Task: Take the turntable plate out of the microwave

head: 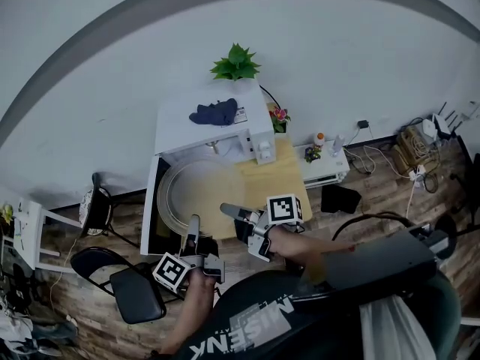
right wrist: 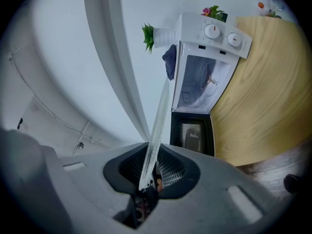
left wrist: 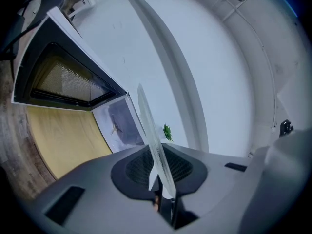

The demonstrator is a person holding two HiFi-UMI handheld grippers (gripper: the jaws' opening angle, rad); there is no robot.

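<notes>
The clear glass turntable plate (head: 196,192) hangs level in front of the white microwave (head: 217,130), outside its cavity and over the open door (head: 152,212). My left gripper (head: 193,223) is shut on the plate's near rim. My right gripper (head: 227,211) is shut on the rim at the right. In the left gripper view the plate (left wrist: 152,133) shows edge-on, pinched between the jaws of the left gripper (left wrist: 163,199). The right gripper view has the same edge-on plate (right wrist: 158,126) clamped in the right gripper (right wrist: 146,189), with the open microwave (right wrist: 207,77) beyond.
The microwave stands on a wooden table (head: 277,178). A blue cloth (head: 215,112) lies on its top, a green plant (head: 236,62) behind it. A black chair (head: 124,280) stands at the lower left. Cables and a white shelf (head: 326,163) lie to the right.
</notes>
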